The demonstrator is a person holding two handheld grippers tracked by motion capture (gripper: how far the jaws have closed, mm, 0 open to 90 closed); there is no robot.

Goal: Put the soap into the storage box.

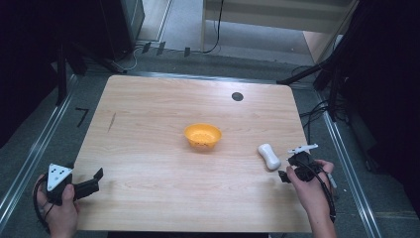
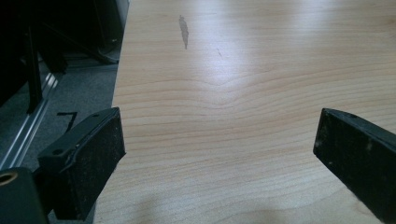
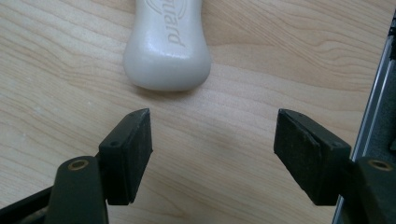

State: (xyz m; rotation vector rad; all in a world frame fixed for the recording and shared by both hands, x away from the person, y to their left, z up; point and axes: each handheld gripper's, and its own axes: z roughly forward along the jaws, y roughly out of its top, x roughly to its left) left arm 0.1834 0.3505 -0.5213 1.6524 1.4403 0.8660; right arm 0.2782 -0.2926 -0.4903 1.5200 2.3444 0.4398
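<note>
Light wooden table (image 1: 148,148) on a grey floor, dark stands and cables around it, a pale cabinet base beyond the far edge. Small dark round disc (image 1: 237,96) set in the tabletop near the far edge, right of centre. Thin dark streak (image 1: 112,122) on the wood toward the far left.

Orange bowl (image 1: 202,136) sits near the middle of the table, upright, well apart from both grippers. White bar of soap (image 1: 269,156), elongated with a narrowed waist, lies flat toward the right side, nearer the person than the bowl.

Right gripper (image 1: 285,176) held in the right hand (image 1: 309,188) just beside the soap's near end, not touching it. In the right gripper view its jaws stand spread wide with bare wood between them; the soap (image 3: 168,46) lies just ahead of the tips, slightly toward the left jaw.

Left gripper (image 1: 96,178) held in the left hand (image 1: 62,208) at the table's near left corner, jaws spread apart over the wood, nothing between them.

Soap's far end is cut off at the top of the right gripper view; its embossed lettering is only partly legible. Bowl's inside shows dark specks, too small to identify.

Right gripper sits close to the table's right edge; metal rail (image 3: 373,112) shows beside its right jaw. Left gripper's left jaw hangs at the table's left edge. Wide open wood between bowl and near edge.
</note>
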